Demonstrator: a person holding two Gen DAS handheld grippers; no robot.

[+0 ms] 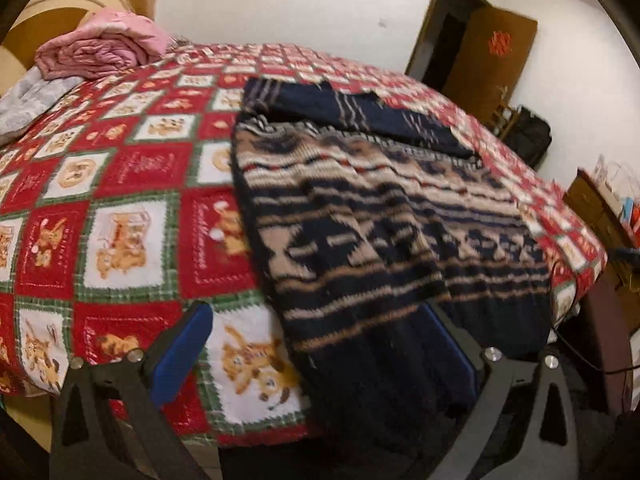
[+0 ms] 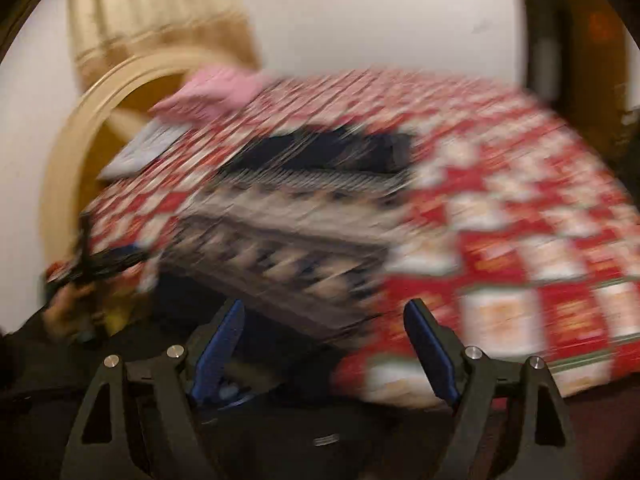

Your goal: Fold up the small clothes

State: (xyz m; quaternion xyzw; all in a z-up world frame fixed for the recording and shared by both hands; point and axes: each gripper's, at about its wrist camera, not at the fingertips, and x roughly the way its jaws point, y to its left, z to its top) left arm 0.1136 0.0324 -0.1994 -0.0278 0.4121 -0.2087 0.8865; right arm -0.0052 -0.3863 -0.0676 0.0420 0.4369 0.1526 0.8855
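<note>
Left wrist view. The left gripper (image 1: 320,344) has its fingers (image 1: 182,354) spread wide, clamped on nothing. The patterned sweater (image 1: 380,216) lies flat on the bed, navy with tan and cream bands; its dark hem end hangs at the near edge of the bed, between the two fingers and below them, and covers most of the right finger's blue pad. No pad is pressing the knit. A navy sleeve (image 1: 360,116) is folded across the far end of the sweater. The quilt (image 1: 132,216) under it is red and white checks with bear prints and green plaid borders. At the far left corner sits a bundled pink blanket (image 1: 100,52) on top of something grey (image 1: 32,100). Behind: a tan headboard (image 1: 48,12), a white wall, a brown door (image 1: 492,56) standing open with a red ornament on it, a dark bag (image 1: 528,136) on the floor by the wall, a wooden cabinet (image 1: 600,208) at the right.

Right wrist view (badly smeared by motion). The right gripper (image 2: 326,344) has released fingers, blue pads well apart, nothing between them. The sweater (image 2: 288,232) lies ahead of the fingers and a little left, near edge close to the left finger. At the left margin what looks like the other gripper (image 2: 104,260) in a hand (image 2: 64,312), though blur makes this uncertain. Quilt (image 2: 520,248) fills the right side; headboard (image 2: 92,120) and curtain (image 2: 140,12) behind.
</note>
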